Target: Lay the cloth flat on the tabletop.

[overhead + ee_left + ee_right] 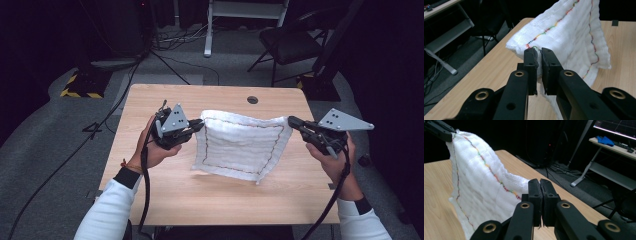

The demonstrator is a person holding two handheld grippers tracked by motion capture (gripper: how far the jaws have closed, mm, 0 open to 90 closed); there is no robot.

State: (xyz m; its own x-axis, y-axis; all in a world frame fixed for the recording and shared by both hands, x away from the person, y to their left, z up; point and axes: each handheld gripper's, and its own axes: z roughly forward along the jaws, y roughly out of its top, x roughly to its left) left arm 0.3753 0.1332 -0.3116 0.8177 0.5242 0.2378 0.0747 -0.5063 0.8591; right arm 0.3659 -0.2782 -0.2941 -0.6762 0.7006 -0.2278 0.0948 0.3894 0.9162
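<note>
A person is wearing white long sleeves [107, 212] with dark cuffs, and what looks like a thin orange band at the left wrist. Each hand is carrying a black gripper: the left gripper [200, 125] and the right gripper [291, 120] are each wearing a grey three-cornered plate dotted with small dark holes. Black cables are trailing from both. Brass-coloured rivets are showing on the black fingers [531, 65].

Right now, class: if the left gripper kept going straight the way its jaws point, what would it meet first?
The left gripper, shut on a corner of the white cloth, points across the table toward the right gripper. The cloth hangs directly ahead, so it would likely push into the cloth first; depth beyond is unclear.
</note>
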